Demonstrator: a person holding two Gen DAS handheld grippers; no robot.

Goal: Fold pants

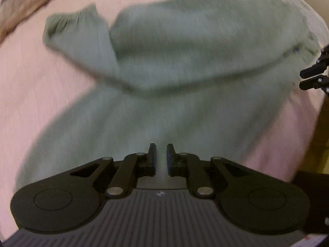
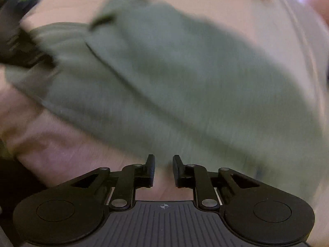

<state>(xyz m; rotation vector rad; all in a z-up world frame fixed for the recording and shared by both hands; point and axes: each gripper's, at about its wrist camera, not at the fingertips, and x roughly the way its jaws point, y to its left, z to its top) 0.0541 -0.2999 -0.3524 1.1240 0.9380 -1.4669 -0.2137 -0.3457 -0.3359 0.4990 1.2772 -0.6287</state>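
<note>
Sage-green pants (image 1: 185, 47) lie on a pink sheet (image 1: 41, 103), motion-blurred, with one part folded over the rest. A gathered cuff (image 1: 67, 24) points to the far left. My left gripper (image 1: 161, 150) hovers low over the near green cloth, its jaws a narrow gap apart with streaked cloth showing between them. In the right wrist view the pants (image 2: 174, 72) stretch across the frame. My right gripper (image 2: 163, 161) stands open at their near edge, only pink sheet (image 2: 72, 144) between its fingers. The right gripper (image 1: 308, 78) also shows at the left view's right edge.
A brown blurred strip (image 1: 24, 6) runs along the far left of the bed. The sheet's edge drops off at the right (image 1: 320, 123). The other gripper's dark blurred body (image 2: 22, 47) sits at the pants' left end.
</note>
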